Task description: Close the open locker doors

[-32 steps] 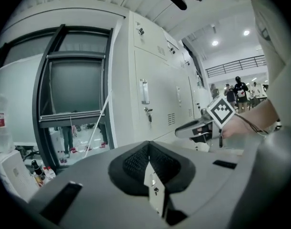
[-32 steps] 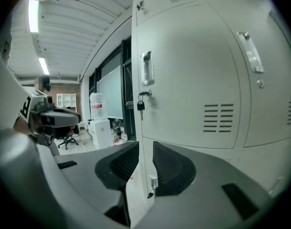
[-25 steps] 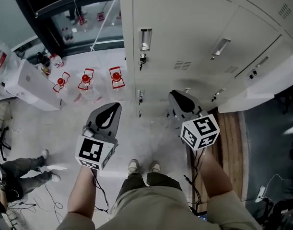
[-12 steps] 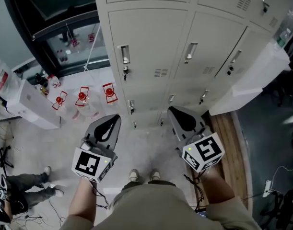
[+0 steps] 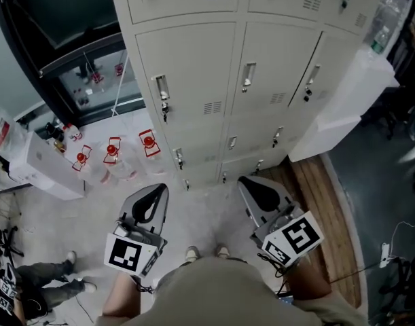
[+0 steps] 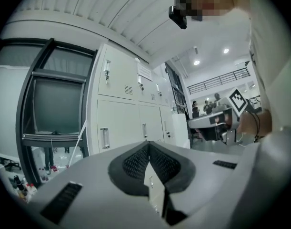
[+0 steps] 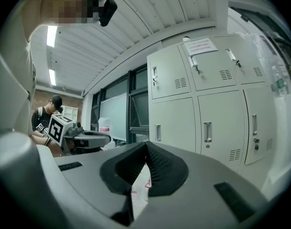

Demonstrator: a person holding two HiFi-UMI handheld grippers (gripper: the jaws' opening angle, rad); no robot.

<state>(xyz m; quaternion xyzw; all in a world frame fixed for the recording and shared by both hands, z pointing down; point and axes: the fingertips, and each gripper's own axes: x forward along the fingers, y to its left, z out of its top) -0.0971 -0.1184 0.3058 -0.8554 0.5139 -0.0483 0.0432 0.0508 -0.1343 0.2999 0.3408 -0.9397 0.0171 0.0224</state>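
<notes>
A bank of pale grey lockers (image 5: 214, 80) fills the top of the head view; every door I can see lies flush, with upright handles (image 5: 161, 87) and small vents. My left gripper (image 5: 161, 190) hangs in front of the lowest locker row, jaws shut with nothing between them. My right gripper (image 5: 243, 181) is level with it to the right, also shut and empty. In the left gripper view the pads (image 6: 135, 163) meet at the tip of the left gripper (image 6: 147, 144), with closed doors beyond. The right gripper view shows the right gripper (image 7: 145, 144) the same way.
Red-capped water bottles (image 5: 112, 151) stand on the floor left of the lockers, beside a white box (image 5: 44, 165). A white covered bulk (image 5: 350, 94) juts out at the right above a wooden strip (image 5: 326, 216). A person (image 5: 17, 287) sits at the lower left among cables.
Both grippers have drawn back from the lockers and sit lower in the head view. More of the upper locker rows has come into view.
</notes>
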